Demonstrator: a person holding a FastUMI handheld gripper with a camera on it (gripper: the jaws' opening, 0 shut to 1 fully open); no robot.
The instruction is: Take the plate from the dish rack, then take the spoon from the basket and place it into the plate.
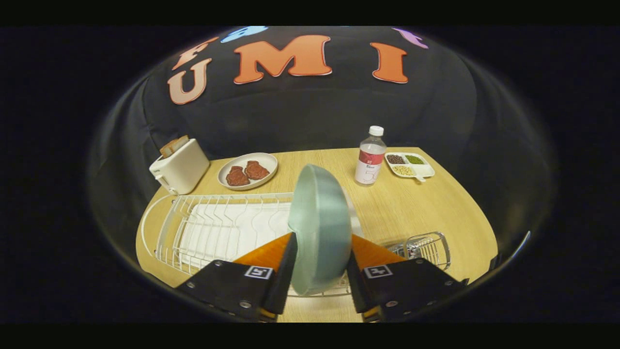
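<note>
While clamped: smooth round plate [320,228].

On the wooden table [426,203] stand a toaster [180,167] (bread inside), a meat dish [247,170], a water bottle [370,156] and a divided tray [410,165].

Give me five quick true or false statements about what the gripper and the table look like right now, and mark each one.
1. The gripper has both fingers pressed on the pale green plate. True.
2. The plate lies flat on the table. False: it stands on edge between the fingers, over the dish rack.
3. The toaster has bread in its slot. True.
4. The water bottle lies on its side. False: it stands upright beside the divided snack tray.
5. The wire basket sits just beyond one finger, on the bottle's side of the rack. True.
</note>
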